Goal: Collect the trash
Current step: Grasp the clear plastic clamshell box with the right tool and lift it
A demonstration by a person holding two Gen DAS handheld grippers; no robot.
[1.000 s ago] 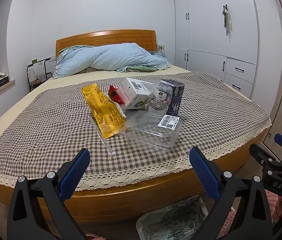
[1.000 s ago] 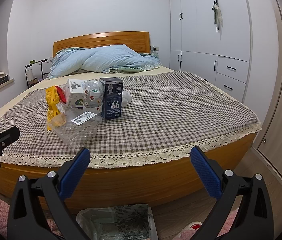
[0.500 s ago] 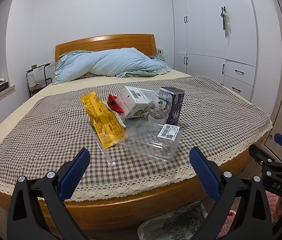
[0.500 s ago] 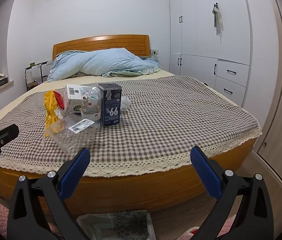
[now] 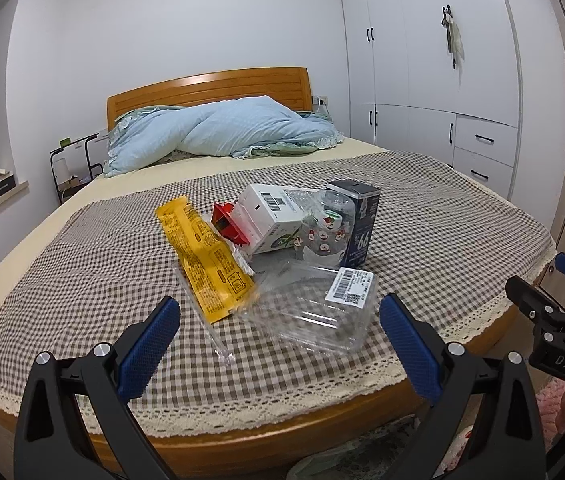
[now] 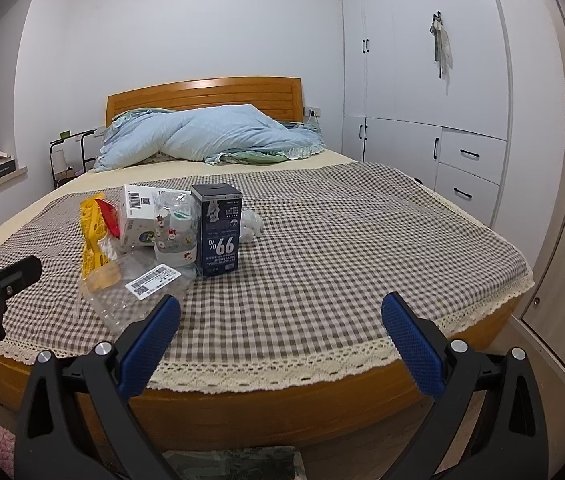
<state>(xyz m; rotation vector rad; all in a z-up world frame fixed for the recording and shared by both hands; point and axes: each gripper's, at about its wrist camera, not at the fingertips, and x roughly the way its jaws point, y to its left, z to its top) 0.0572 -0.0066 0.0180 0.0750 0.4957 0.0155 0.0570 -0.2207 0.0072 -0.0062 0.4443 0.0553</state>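
I have moved both grippers closer to the bed, so the clear box [image 5: 314, 312] now sits just ahead between my left gripper's [image 5: 278, 320] wide-open jaws, while my right gripper [image 6: 280, 320] hangs open and empty too.

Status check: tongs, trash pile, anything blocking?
Left tongs open, empty. Right tongs open, empty. Trash pile untouched on bed, clear tray nearest. Nothing in the way.
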